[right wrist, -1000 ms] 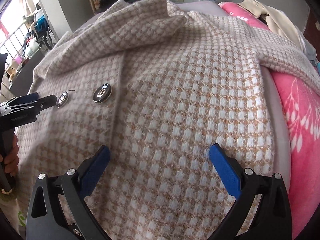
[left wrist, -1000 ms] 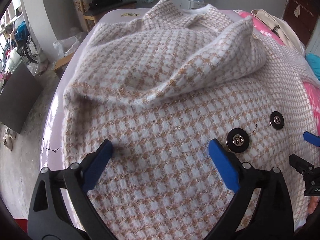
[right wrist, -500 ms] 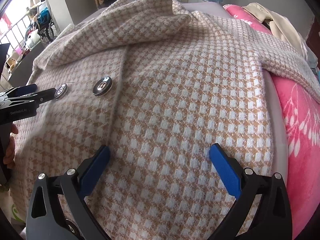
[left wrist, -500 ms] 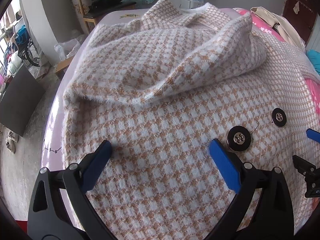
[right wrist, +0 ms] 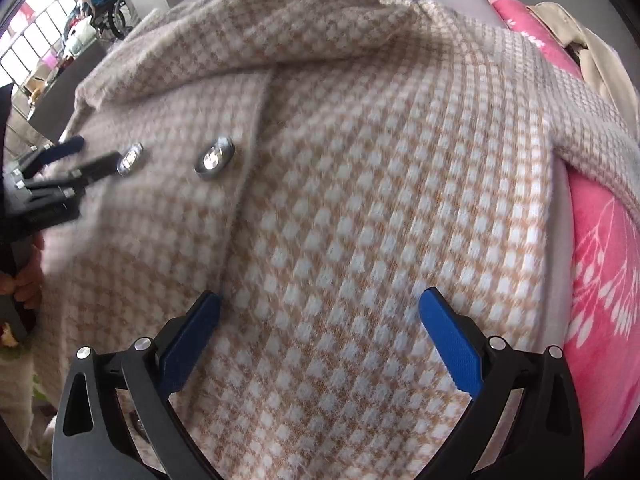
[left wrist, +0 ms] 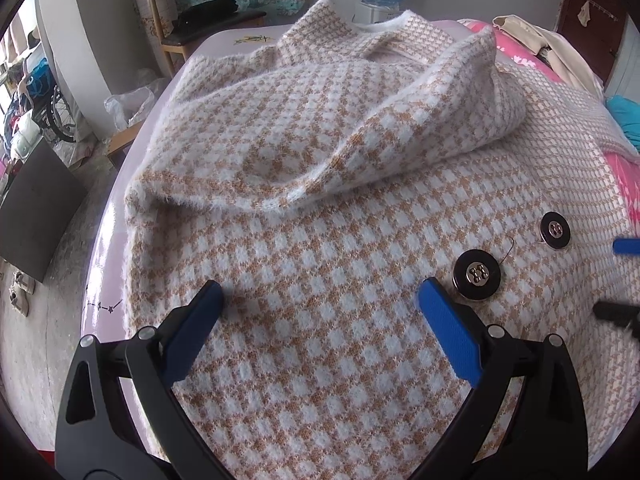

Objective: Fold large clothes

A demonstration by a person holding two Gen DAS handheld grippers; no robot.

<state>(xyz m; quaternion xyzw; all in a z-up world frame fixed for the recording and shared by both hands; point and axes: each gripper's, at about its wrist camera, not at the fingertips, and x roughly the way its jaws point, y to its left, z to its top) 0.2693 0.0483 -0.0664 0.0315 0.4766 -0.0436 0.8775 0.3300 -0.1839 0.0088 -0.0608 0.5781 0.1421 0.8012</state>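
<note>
Coat (left wrist: 328, 264) spread flat across bed (left wrist: 102, 248), collar toward far edge, long axis running away from both grippers. One sleeve (left wrist: 304, 128) already folded across chest. Left gripper (left wrist: 320, 300) over near-left part of coat, beside two buttons (left wrist: 476, 275); jaws wide open, holding nothing. Right gripper (right wrist: 320, 308) over right front panel; jaws wide open, empty. Contact with cloth: cannot tell. Judgement: right sleeve, toward pink blanket (right wrist: 600, 288), nearer right gripper.
</note>
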